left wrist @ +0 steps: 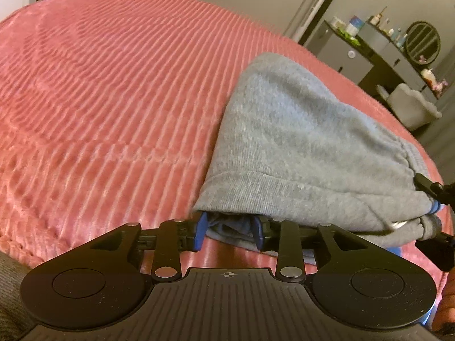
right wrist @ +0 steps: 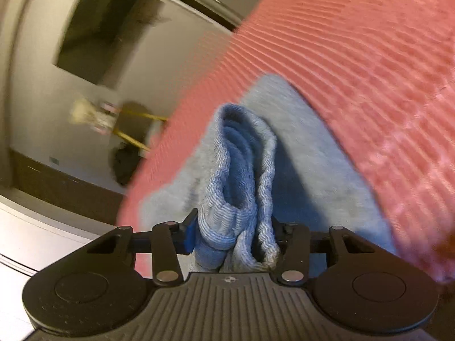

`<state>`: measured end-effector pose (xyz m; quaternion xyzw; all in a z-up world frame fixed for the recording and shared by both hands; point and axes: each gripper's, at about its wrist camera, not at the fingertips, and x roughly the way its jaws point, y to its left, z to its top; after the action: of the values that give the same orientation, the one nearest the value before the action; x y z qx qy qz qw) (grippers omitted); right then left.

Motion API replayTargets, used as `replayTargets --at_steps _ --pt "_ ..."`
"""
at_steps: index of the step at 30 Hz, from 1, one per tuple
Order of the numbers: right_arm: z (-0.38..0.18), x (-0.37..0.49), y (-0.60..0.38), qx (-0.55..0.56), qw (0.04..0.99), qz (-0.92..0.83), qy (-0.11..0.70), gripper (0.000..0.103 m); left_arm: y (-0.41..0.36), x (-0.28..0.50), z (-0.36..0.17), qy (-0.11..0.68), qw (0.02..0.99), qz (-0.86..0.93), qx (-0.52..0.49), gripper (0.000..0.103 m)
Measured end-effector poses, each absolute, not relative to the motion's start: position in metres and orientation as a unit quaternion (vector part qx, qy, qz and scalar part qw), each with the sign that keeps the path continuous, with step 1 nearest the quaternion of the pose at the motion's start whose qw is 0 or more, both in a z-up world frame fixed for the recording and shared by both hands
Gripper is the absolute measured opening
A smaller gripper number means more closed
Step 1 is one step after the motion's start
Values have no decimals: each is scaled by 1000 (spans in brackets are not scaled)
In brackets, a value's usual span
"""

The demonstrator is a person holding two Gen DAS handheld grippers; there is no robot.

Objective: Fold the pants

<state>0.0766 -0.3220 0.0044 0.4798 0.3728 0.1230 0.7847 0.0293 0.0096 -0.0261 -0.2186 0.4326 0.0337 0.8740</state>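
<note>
Folding: pants [left wrist: 298, 130] look already doubled into a thick grey bundle; judged near the end of the fold.
Bed: pink ribbed cover [left wrist: 99, 99], soft, gives under pressure; wide free room left and far of the bundle.
Bed edge: right side drops off just beside the bundle, dresser [left wrist: 378, 54] and chair beyond; little room there.
Pants place: on the near right part of the bed, hem edge facing near.
Pants handling: soft knit, light, limp, not fragile; layers likely to slide apart, so take hold through all layers at hem or waistband.
Left gripper [left wrist: 229, 231]: jaws parted at the near hem; cloth lies between them, pads not clearly pressing.
Right gripper [right wrist: 233, 237]: clamped on a bunched cuff fold, blue pad tight against the cloth.
</note>
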Motion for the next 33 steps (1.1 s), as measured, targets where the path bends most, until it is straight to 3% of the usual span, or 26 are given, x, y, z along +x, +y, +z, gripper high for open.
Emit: replayTargets --at_steps 3,6,9,12,14,16,18,20,27,29,33 --pt "8 70 -329 465 800 118 360 44 6 26 -24 428 879 21 -211 39" --pt "2 74 -326 400 819 71 404 45 2 27 -23 435 878 17 -200 41" --pt "1 76 -314 321 841 33 433 61 3 25 -16 438 874 8 -210 41" --pt "18 70 -315 303 861 25 407 64 12 23 -2 438 869 -9 -231 41" --pt "33 66 -318 275 883 -2 381 64 15 23 8 416 880 -21 -230 56" --pt "48 63 -314 245 906 -10 345 64 15 29 20 387 901 -11 -197 59" --pt "57 67 -300 210 924 10 319 58 12 42 30 366 917 1 -159 60" --pt "59 76 -278 175 932 46 315 42 9 63 33 358 923 -8 -143 63" --pt "26 131 -207 50 922 121 365 30 -21 135 19 374 924 -6 -82 63" --pt "20 141 -206 39 924 95 368 7 -29 156 13 380 924 7 -54 62" --pt "22 135 -225 96 919 93 370 2 -35 187 4 397 916 6 -52 62"
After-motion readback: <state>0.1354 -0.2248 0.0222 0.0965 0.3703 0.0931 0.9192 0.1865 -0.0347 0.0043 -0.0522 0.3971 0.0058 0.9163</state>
